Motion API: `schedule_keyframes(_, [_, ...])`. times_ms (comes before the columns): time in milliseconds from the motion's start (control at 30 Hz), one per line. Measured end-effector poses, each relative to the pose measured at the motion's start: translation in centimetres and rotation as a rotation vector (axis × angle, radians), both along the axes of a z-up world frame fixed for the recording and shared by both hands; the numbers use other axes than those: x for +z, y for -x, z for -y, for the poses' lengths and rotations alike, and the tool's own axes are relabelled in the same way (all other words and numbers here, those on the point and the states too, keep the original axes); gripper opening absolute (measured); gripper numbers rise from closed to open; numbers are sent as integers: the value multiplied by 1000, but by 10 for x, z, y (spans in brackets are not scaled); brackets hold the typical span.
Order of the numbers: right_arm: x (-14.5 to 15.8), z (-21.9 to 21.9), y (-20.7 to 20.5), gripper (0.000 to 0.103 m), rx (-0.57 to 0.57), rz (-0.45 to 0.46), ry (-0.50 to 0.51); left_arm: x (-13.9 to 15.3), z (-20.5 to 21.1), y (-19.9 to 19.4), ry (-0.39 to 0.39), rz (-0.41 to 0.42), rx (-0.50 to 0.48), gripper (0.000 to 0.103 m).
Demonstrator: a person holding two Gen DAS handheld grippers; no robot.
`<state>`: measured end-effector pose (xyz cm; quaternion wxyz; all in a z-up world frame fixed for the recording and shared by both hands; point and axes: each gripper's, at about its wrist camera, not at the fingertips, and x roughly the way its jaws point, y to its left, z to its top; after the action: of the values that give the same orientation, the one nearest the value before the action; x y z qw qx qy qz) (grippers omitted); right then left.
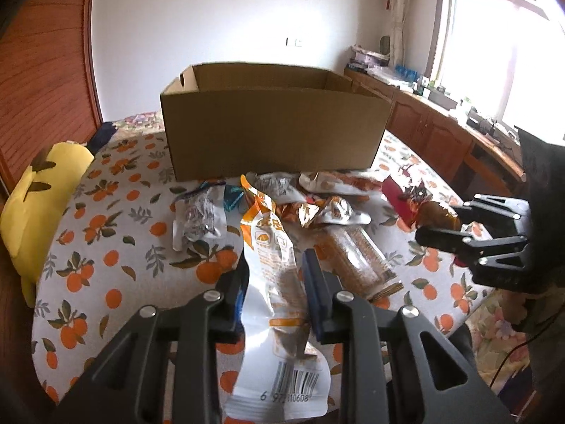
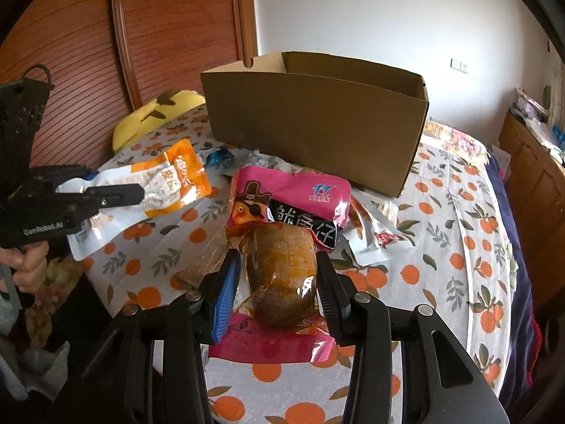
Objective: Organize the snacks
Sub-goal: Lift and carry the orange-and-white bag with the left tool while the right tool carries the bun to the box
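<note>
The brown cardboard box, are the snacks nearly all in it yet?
Can't see inside the brown cardboard box. In hand: the left gripper pinches an orange-and-white packet, the right gripper a pink pirate packet. Left: silver and orange packets on the orange-print cloth.

My two wrist cameras look steeply down from close by; both share the cardboard box [image 1: 275,130] [image 2: 317,120].
</note>
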<state>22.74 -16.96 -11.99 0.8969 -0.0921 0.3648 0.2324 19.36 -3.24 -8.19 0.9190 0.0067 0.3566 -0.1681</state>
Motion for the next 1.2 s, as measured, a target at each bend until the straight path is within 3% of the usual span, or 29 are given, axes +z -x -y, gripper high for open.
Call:
schedule_keyframes(400, [31, 6, -14, 43, -17, 49, -44, 47, 5, -22, -2, 97, -45, 25])
schedule_keyframes(833, [90, -4, -82, 43, -26, 167, -55, 109, 5, -107, 19, 224, -90, 25])
schedule_keyframes(1000, [93, -12, -121, 43, -32, 167, -57, 111, 4, -147, 28, 227, -81, 25])
schedule_keyframes(1200, [85, -15, -158, 43, -44, 143, -63, 93, 2, -189, 41, 188, -61, 25])
